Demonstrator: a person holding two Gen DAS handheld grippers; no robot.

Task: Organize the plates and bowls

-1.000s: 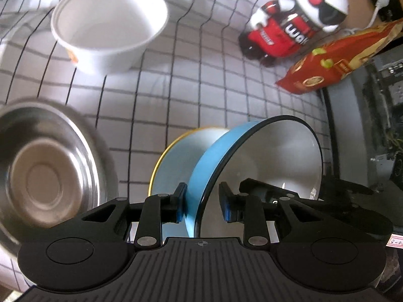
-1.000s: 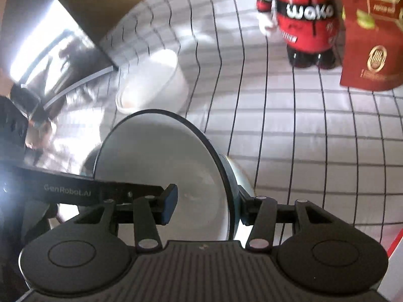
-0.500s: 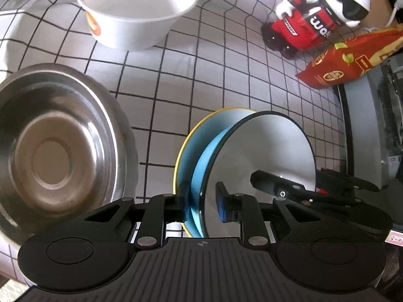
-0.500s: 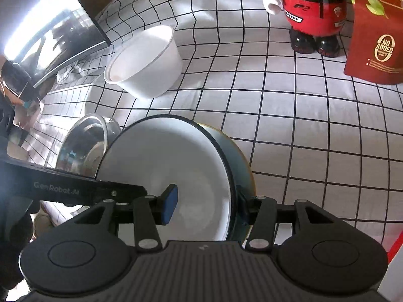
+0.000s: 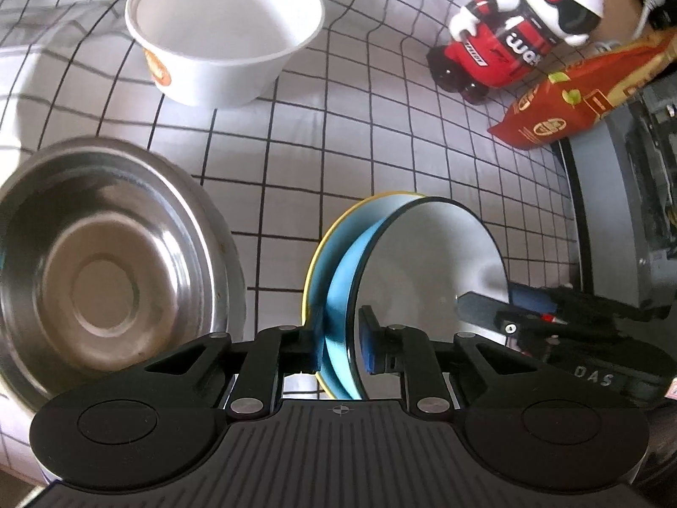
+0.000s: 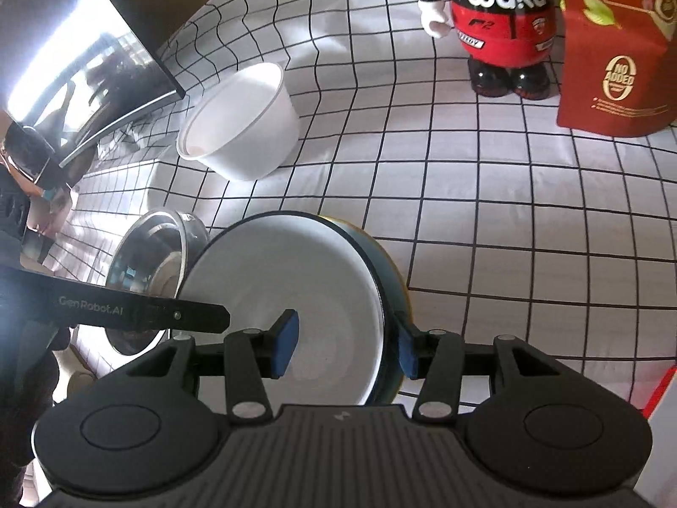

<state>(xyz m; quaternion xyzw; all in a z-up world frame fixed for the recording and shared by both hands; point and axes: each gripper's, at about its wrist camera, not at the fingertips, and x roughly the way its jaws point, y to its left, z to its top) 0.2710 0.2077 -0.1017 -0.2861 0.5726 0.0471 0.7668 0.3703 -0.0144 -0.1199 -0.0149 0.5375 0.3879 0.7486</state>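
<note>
A blue bowl with a white inside (image 5: pixel 427 271) sits in a yellow-rimmed blue plate (image 5: pixel 334 245) on the checked cloth. My left gripper (image 5: pixel 342 347) straddles the bowl's near rim, one finger outside and one inside, with a small gap at the inner pad. My right gripper (image 6: pixel 345 345) straddles the opposite rim of the same bowl (image 6: pixel 292 292), jaws wide apart. A steel bowl (image 5: pixel 97 279) stands left of the plate. A white paper bowl (image 5: pixel 224 29) stands farther back; it also shows in the right wrist view (image 6: pixel 241 122).
A red and white toy figure (image 5: pixel 512 34) and a red snack pouch (image 5: pixel 567 101) stand at the back right. A grey appliance (image 5: pixel 626 194) borders the right side. A dark monitor (image 6: pixel 84 55) stands at the left in the right wrist view.
The bowl has come down from a tilted, lifted pose to rest on the plate. Both grippers drew back and their jaws opened a little around its rim.
</note>
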